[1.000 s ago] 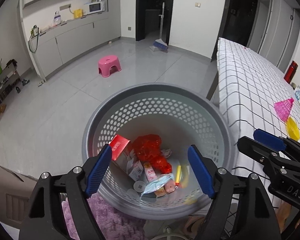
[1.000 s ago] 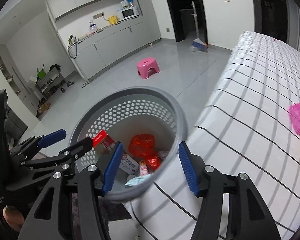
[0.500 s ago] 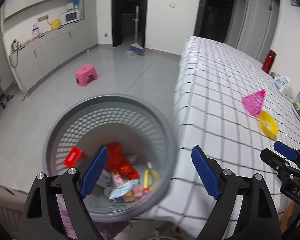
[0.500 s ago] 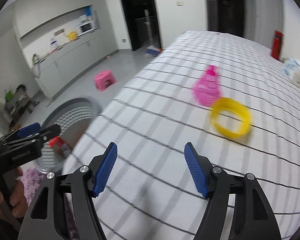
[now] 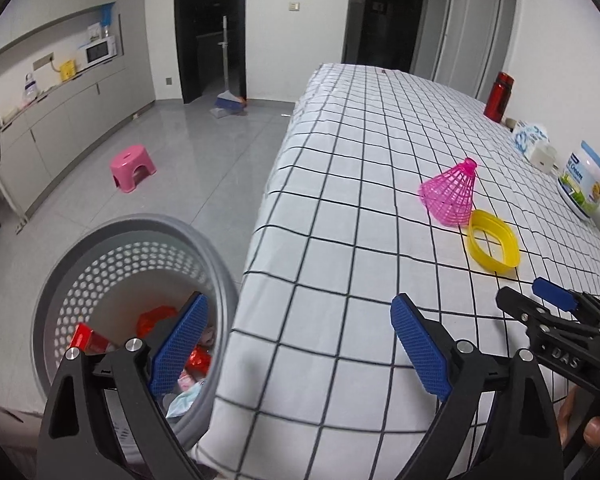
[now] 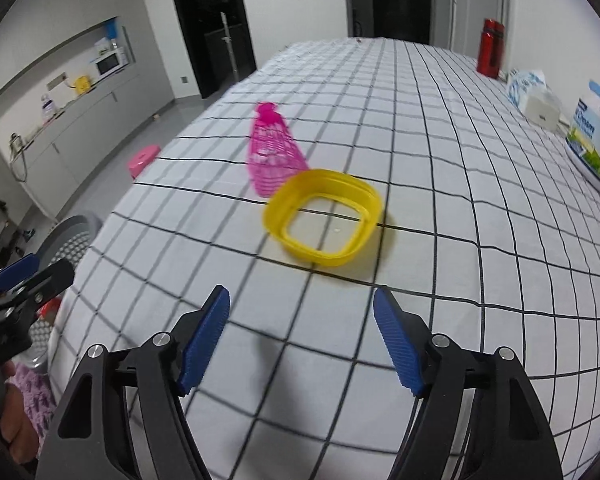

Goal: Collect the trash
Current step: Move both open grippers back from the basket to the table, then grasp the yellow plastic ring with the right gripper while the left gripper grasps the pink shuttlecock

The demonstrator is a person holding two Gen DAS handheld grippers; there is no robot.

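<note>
A yellow plastic ring (image 6: 323, 218) (image 5: 493, 244) lies on the checked tablecloth, with a pink mesh cone (image 6: 274, 157) (image 5: 451, 191) touching it on its far side. My right gripper (image 6: 300, 322) hovers just short of the ring, its jaws opening with nothing between them. My left gripper (image 5: 300, 332) straddles the table's near-left edge, also opening and empty. A grey perforated bin (image 5: 100, 264) (image 6: 70, 236) stands on the floor left of the table, holding red wrappers and other litter.
Along the table's right side stand a red bottle (image 5: 498, 97), a tissue pack (image 5: 531, 139) and a blue-lidded jar (image 5: 585, 186). On the grey floor are a pink stool (image 5: 133, 167) and a broom (image 5: 229, 100). A counter with a microwave (image 5: 100, 50) lines the left wall.
Both grippers have swung right, from over the bin to over the table, and both have spread wider. The ring and cone now lie straight ahead of the right gripper.
</note>
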